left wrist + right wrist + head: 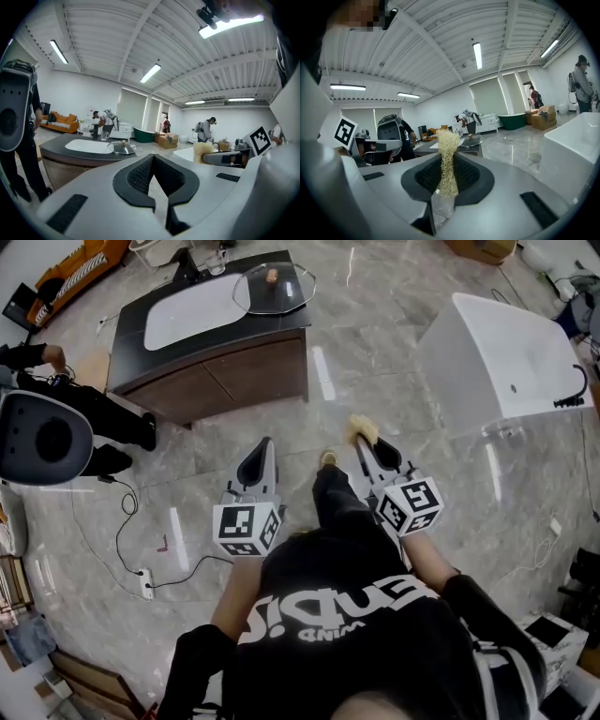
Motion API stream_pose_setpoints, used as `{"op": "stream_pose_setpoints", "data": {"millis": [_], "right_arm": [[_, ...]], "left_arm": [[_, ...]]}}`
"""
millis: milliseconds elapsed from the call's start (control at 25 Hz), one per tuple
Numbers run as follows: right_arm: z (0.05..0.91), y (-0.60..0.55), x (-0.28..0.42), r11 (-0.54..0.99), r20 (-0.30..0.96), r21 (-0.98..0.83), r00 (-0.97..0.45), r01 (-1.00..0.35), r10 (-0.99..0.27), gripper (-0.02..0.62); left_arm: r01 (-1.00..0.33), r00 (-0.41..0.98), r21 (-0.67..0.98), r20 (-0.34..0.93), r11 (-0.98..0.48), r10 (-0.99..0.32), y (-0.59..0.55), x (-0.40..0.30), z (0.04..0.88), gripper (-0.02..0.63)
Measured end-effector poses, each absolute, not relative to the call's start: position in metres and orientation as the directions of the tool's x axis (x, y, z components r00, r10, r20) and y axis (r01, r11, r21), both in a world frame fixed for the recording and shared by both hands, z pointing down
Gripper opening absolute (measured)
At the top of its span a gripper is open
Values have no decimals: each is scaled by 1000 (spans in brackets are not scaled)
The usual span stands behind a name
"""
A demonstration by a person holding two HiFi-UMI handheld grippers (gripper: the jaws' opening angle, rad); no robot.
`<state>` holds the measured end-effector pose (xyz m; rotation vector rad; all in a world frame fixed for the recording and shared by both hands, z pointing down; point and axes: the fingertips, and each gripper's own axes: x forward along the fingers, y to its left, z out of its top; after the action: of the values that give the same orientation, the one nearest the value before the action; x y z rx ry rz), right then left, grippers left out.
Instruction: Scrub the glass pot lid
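Nearest the head view's lens is the person's black shirt (356, 634), with both forearms reaching out from it. The left gripper (265, 444) and right gripper (364, 441) are held side by side but apart, over the marble floor, both aimed ahead towards a dark surface (131, 329). The glass pot lid (274, 289) lies there just beside a white basin (187, 313), well apart from either gripper. A yellowish scrubber (360, 426) sticks out of the right gripper's tip.

In the left gripper view, the gripper (153, 157) is pressed together at its tips with nothing between the pads. It points almost level, dipping slightly, and the lid (123, 147) sits left of its line on the far surface.

In the right gripper view, the gripper (449, 161) is pinching the fibrous scrubber (447, 150), which stands upright above the pads. It too points nearly level, with the lid (470, 138) just right of the scrubber, far off.

The step in hand looks like the approach, with scrubbing not yet begun. To do it well, the left gripper would likely need to spread and take the knob or steady the rim so that the lid does not skate. The scrubber should then meet the glass flat, with the pinch kept firm.
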<state>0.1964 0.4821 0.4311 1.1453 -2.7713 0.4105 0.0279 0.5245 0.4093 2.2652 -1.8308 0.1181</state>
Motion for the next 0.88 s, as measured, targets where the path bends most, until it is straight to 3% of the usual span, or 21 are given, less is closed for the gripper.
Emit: {"op": "stream_pose_setpoints", "data": {"millis": [440,880], "right_arm": [[416,365,183,681,200,-214,-714,-700,-671,48],[407,254,168,752,199,-197,-776,-629,-598,48]], "left_arm": [[-973,219,114,212,-199,-952,408,17,399,14],[-987,129,116,198,-108,-972,310,6,391,14]]}}
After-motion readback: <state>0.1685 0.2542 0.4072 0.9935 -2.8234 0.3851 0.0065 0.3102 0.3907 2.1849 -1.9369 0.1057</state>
